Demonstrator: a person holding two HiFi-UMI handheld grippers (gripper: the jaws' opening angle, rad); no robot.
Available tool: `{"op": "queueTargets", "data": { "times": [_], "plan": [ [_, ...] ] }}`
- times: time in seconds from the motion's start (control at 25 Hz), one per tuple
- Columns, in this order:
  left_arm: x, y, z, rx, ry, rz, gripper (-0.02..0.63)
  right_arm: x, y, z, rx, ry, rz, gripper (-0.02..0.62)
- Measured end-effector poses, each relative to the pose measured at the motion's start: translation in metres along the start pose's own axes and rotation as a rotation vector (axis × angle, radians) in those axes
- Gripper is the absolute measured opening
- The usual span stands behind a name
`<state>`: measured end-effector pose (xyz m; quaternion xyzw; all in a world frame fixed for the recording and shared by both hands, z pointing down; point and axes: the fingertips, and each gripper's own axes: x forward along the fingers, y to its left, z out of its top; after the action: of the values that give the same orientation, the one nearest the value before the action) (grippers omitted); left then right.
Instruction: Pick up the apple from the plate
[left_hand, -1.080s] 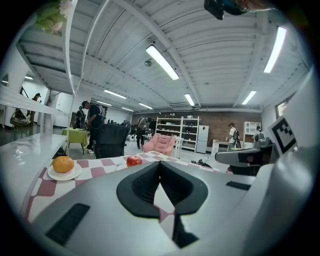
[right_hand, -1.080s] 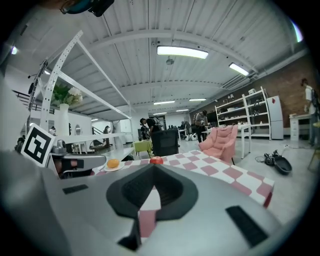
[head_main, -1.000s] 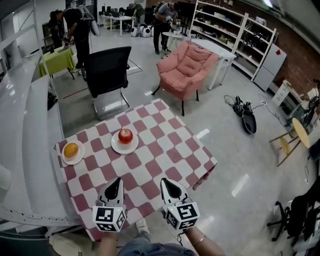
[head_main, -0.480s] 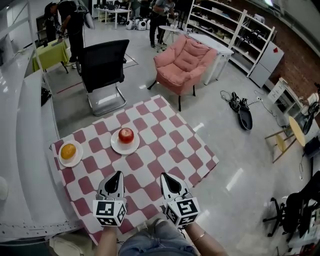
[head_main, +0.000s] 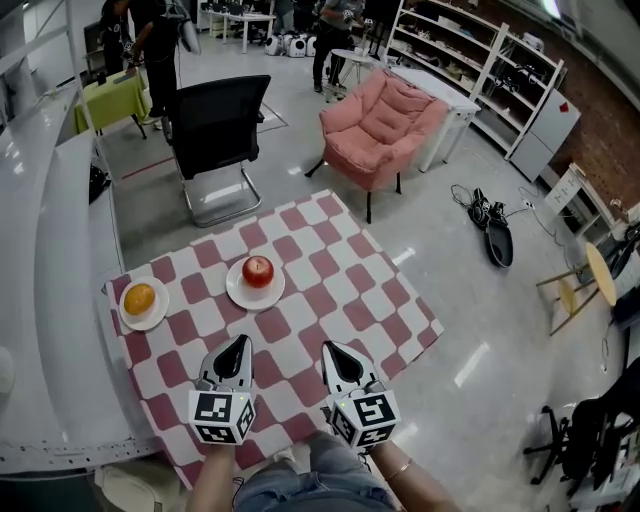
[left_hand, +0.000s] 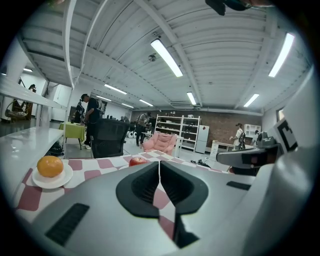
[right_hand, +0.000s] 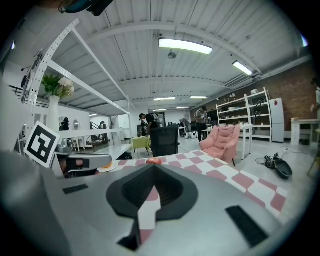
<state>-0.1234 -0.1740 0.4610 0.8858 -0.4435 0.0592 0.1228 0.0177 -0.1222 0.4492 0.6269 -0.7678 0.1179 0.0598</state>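
A red apple rests on a white plate in the middle of the far half of the red-and-white checked table. My left gripper and right gripper hover side by side over the table's near part, well short of the plate. Both have their jaws shut on nothing. In the left gripper view the apple peeks just over the closed left gripper. The right gripper view shows only the top of the apple above the closed right gripper.
An orange sits on a second white plate at the table's left edge. A black office chair and a pink armchair stand beyond the table. A long white counter runs along the left. People stand far back.
Both grippers have moved forward over the table, a little closer to the apple's plate. Their jaws stay shut; apple and orange have not moved.
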Motion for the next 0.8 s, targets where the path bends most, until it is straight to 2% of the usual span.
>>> {"op": "queueTargets", "data": {
  "times": [0.2, 0.8],
  "plan": [
    [0.017, -0.003, 0.003, 0.008, 0.001, 0.027, 0.026, 0.013, -0.016, 0.004, 0.001, 0.006, 0.035, 0.011],
    [0.076, 0.01, -0.005, 0.001, 0.056, 0.19, 0.153, 0.069, -0.063, 0.007, -0.018, 0.056, 0.173, 0.011]
  ]
}}
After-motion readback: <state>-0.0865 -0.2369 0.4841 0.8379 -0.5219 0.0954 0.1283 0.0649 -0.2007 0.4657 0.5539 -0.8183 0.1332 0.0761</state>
